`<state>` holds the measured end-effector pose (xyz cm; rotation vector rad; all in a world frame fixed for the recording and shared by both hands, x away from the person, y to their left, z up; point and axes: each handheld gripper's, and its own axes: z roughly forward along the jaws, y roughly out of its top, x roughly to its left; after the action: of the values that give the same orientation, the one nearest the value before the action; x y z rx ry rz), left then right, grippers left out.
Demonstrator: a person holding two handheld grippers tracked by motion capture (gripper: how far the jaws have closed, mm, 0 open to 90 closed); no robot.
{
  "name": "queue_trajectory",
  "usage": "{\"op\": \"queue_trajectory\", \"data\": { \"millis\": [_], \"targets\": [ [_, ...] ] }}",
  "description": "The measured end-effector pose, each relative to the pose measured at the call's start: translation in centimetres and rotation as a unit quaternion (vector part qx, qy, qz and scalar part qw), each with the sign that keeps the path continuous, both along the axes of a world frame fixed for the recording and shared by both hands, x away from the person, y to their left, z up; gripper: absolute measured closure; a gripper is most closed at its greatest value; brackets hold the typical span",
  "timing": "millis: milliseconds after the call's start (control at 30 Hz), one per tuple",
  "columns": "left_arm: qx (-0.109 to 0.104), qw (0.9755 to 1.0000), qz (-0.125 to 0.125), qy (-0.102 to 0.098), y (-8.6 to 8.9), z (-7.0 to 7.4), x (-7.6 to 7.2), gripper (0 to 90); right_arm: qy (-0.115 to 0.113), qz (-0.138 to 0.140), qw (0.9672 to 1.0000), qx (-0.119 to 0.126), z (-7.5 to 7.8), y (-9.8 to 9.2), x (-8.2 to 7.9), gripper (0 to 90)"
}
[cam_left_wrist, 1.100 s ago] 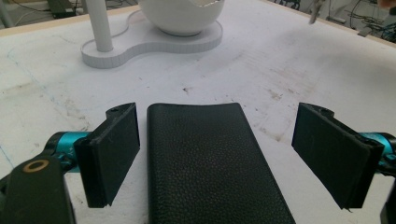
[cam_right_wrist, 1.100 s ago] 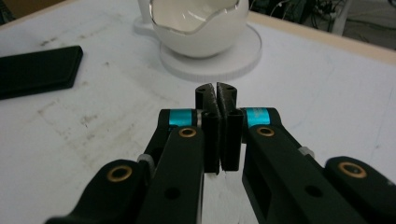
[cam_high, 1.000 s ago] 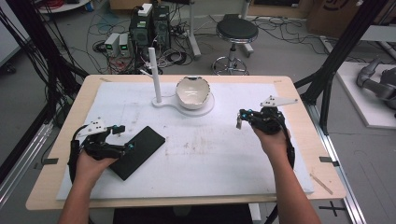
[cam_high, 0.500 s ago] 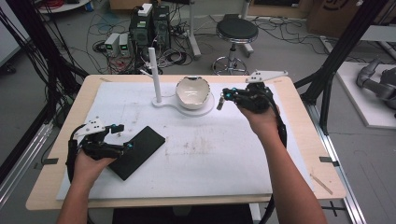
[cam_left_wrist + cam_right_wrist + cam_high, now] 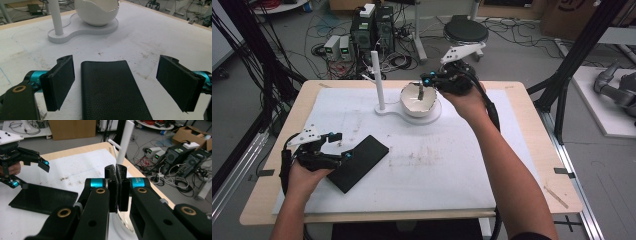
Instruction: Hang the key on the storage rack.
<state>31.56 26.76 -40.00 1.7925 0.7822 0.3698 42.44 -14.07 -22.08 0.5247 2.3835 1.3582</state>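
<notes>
Left gripper (image 5: 120, 82) jaws wide astride black case (image 5: 112, 92), right gripper (image 5: 426, 86) closed empty above bowl (image 5: 419, 102)

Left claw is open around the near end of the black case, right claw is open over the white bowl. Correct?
Not quite. The right claw is shut, as the right gripper view shows, above the white bowl. The left claw is indeed open, with the black case between its pads.
</notes>
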Motion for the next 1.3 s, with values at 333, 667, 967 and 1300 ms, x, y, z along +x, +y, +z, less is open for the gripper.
{"op": "queue_trajectory", "data": {
  "millis": [333, 667, 967, 1300],
  "targets": [
    [0.010, 0.9999, 0.002, -0.002, 0.4, 0.0, -0.4, 15.2, 0.000, 0.029, 0.9995, -0.015, 0.8, 5.3, 2.0, 90.0],
    [0.008, 0.9998, 0.016, 0.001, 1.7, -0.2, -1.3, 15.1, 0.011, 0.048, 0.9984, -0.028, 0.2, 10.0, 4.3, 90.0],
    [0.004, 0.9996, 0.028, -0.001, 2.7, -0.1, -2.0, 15.2, 0.025, 0.039, 0.9982, -0.039, -1.4, 13.3, 6.7, 90.0],
    [0.000, 0.9995, 0.033, 0.000, 3.2, -0.2, -2.0, 15.1, 0.023, 0.026, 0.9975, -0.061, -2.3, 15.1, 8.2, 90.0]
  ]
}}
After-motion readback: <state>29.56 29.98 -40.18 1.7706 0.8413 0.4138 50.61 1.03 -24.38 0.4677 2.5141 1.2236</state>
